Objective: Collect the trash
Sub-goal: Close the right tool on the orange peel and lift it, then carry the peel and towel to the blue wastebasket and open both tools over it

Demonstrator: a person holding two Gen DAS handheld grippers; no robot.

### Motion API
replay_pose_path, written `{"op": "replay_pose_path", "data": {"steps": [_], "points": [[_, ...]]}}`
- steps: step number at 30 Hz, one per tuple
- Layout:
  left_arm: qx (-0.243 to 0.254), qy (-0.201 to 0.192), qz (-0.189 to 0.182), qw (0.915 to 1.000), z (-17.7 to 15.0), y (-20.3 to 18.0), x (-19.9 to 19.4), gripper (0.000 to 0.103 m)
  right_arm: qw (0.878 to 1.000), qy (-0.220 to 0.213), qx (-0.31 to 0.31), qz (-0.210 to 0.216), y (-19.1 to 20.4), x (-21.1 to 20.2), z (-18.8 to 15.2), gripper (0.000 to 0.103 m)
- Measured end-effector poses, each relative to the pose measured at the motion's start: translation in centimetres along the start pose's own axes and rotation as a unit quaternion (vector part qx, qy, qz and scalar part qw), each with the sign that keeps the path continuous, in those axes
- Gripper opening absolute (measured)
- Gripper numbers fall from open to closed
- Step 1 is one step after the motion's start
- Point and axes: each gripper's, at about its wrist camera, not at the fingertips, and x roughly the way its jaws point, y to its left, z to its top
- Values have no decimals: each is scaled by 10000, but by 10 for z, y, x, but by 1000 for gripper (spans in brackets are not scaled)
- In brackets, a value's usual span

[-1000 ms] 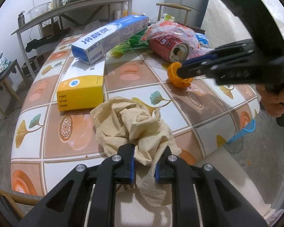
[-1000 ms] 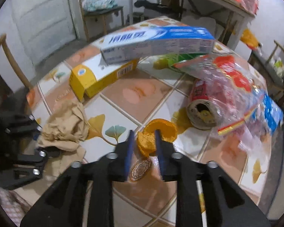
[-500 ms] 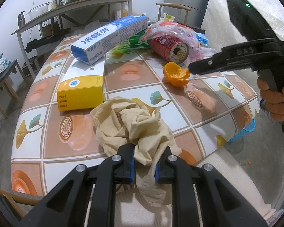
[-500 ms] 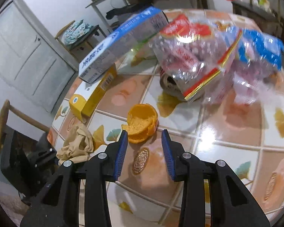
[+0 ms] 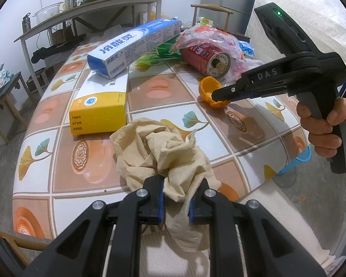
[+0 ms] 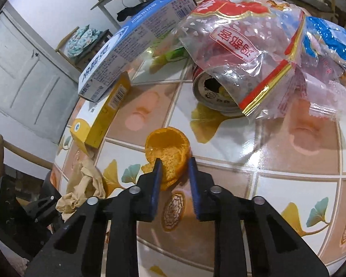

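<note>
Left gripper: your left gripper (image 5: 176, 204) is clenched on the tissue (image 5: 163, 152), its blue pads pinching a fold at the near table edge.
Tissue: a crumpled beige wad, most of it lying on the table (image 5: 57, 143), a tail hanging down between your fingers past the rim; from the right wrist it shows at the far left edge (image 6: 85, 189).
Right gripper: your right gripper (image 6: 174, 173) stands released, jaws apart, straddling the peel (image 6: 167, 154); the left pad touches or nearly touches it, the right pad stands clear. From the left wrist its tip (image 5: 221, 92) sits at the peel (image 5: 210, 90).
Peel: an orange cup of rind, hollow side up, resting on the table (image 6: 276, 184) just in front of the can.
Can: a red can (image 5: 205, 57) lying on its side, open end toward you, partly under the wrapper; its silver top shows from the right wrist (image 6: 210, 92).
Wrapper: a clear red-and-gold plastic bag (image 6: 240, 46) draped over the can, with blue plastic (image 6: 327, 34) beside it.
Boxes: a blue toothpaste box (image 5: 136, 46) leaning across a yellow box (image 5: 101, 106), both left of the can and well apart from the peel.
Right hand: your hand (image 5: 325, 127) wraps the grip at the right of the table.
</note>
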Motion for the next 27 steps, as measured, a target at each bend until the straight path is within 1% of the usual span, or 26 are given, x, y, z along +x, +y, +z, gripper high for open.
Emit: {"op": "replay_pose_path", "data": {"steps": [2,5,13,15,17,18,22,27], "points": [[-5,-7,7,10000,0,-1,0,14,10000,5,26,-44,0,1,-1,11],[-20,-3,6,10000,0,-1,0,14,9999,-15,88,-119,2,2,-3,7],[-219,22,-73,9997,2,4,0,14,9990,-197,392,-6,-13,-12,-6,4],[-328,68,-196,9992,3,7,0,14,9983,-225,523,110,-17,-17,-7,4],[-579,152,-427,9973,5,10,-1,14,9974,-261,630,218,-19,-24,-6,4],[-596,160,-456,9971,6,9,-1,14,9971,-318,651,252,-20,-29,-6,4],[-386,121,-527,9978,12,-5,-5,14,9963,-477,653,294,-20,-45,-11,4],[-217,-130,-660,9975,26,-22,-21,14,9935,-692,815,399,-31,-72,-28,4]]}}
